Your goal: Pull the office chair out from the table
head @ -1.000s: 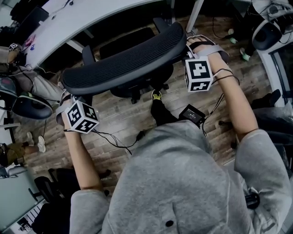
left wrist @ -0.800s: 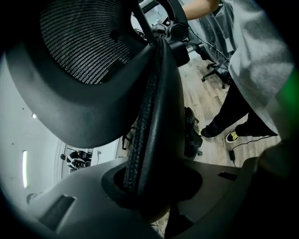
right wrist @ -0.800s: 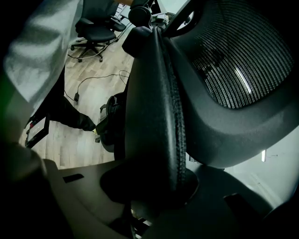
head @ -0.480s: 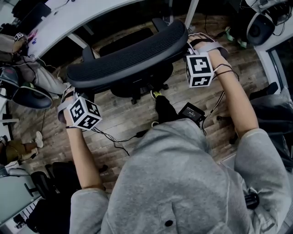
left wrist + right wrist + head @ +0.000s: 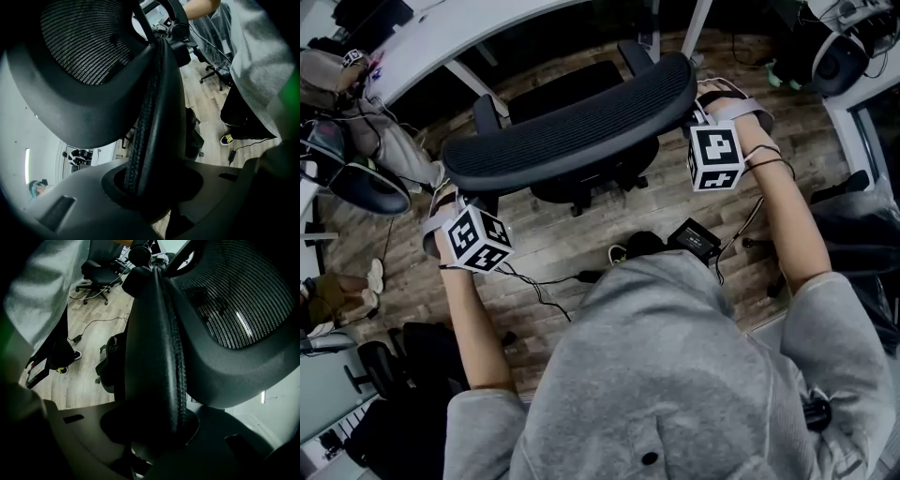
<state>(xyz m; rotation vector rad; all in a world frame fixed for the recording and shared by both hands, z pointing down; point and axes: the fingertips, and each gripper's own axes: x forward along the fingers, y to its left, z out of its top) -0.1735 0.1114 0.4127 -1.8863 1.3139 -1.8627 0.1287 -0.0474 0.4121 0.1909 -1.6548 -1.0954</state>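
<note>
The left gripper [image 5: 150,187] and right gripper [image 5: 154,427] each clamp one end of the office chair [image 5: 572,117] backrest between them. Its seat seems nearly clear of the table [image 5: 441,37] beyond — some pulling remains.

Wood-plank floor [image 5: 553,234] all around. Small black box [image 5: 698,239] lies on floor, thin black cable [image 5: 534,284] left of it. Black swivel chair [image 5: 96,268] stands well apart at back, another cable [image 5: 101,320] near it. Pale shoes [image 5: 373,277] at left edge.

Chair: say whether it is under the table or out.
Out: head view shows its seat and backrest clear of the table edge.
</note>
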